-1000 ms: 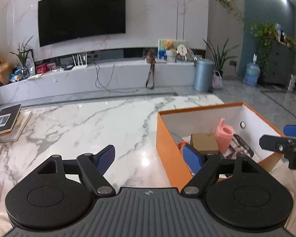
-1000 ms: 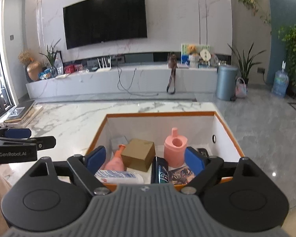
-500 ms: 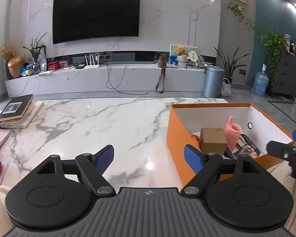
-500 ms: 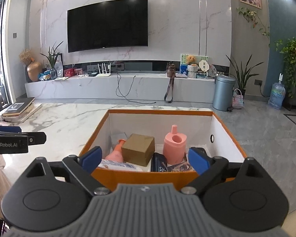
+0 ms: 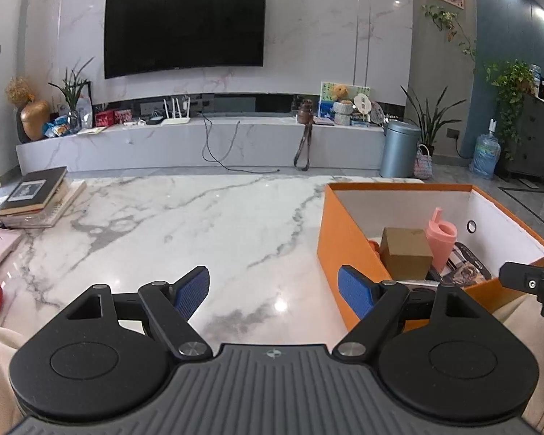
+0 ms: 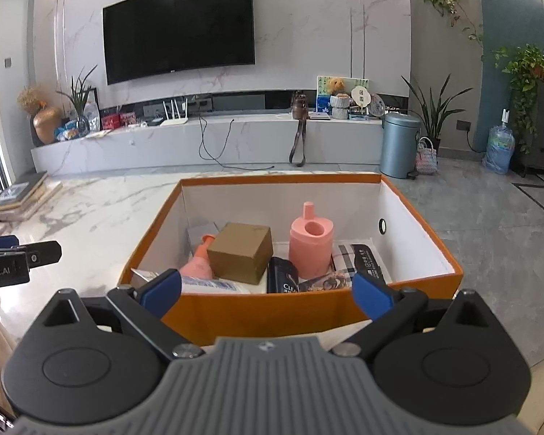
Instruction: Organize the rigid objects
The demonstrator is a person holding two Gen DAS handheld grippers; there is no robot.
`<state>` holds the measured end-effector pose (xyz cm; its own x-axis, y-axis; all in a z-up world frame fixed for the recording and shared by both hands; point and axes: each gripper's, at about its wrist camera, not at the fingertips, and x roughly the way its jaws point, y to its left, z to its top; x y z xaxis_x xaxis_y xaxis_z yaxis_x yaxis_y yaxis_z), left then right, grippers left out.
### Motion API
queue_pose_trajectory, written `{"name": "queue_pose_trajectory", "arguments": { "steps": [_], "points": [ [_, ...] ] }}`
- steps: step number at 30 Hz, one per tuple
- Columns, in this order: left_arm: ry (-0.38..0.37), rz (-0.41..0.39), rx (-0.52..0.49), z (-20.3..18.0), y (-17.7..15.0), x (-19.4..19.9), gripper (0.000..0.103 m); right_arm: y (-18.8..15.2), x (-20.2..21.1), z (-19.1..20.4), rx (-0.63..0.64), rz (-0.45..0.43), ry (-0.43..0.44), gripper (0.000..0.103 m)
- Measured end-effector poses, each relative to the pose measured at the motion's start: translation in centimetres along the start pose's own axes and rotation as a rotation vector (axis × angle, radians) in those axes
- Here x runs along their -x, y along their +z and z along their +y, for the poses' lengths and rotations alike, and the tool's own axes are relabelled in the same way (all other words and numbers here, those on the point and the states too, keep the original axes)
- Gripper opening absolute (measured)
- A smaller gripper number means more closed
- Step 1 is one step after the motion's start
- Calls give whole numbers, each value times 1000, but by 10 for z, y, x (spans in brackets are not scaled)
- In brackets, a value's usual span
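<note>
1. The marble table is mostly bare; the orange box sits at its right end, and that's where all the task's things are
2. Inside the box, the brown cardboard cube leans over a pink bottle and a white tube; the pink spouted cup stands upright beside it, with a dark bottle and a checked packet lying flat
3. The right gripper hangs just short of the box's near wall; its jaws have just been opening, now spread wide, nothing between them
4. The left gripper is spread and empty over bare marble
5. I'd say the sensible pick is the cup or cube, which stand proud: clear the wall before dropping in, and grip the cup low so it won't tip
</note>
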<state>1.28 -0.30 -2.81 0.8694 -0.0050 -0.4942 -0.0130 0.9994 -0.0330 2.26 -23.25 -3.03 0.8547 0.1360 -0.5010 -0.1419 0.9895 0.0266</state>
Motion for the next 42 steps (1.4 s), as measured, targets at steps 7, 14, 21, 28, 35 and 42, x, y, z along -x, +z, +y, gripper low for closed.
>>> {"name": "queue_pose_trajectory", "arguments": {
  "steps": [7,14,21,28,35,42],
  "points": [
    [0,8,-2,0,-1,0,95,0,-2,0,-14,8,-1,99],
    [0,7,-2,0,0,0,95,1,-2,0,-10,3,-5,99],
    [3,1,-4,0,2,2,95,1,-1,0,-11,1,-6,99],
    [2,-1,-5,0,3,3,95,1,0,-1,-12,0,-6,99],
    [-1,-1,-5,0,3,4,95,0,0,-1,-11,0,-6,99],
    [-6,-4,-4,-1,5,5,95,0,0,-1,-11,-1,-7,99]
  ]
}}
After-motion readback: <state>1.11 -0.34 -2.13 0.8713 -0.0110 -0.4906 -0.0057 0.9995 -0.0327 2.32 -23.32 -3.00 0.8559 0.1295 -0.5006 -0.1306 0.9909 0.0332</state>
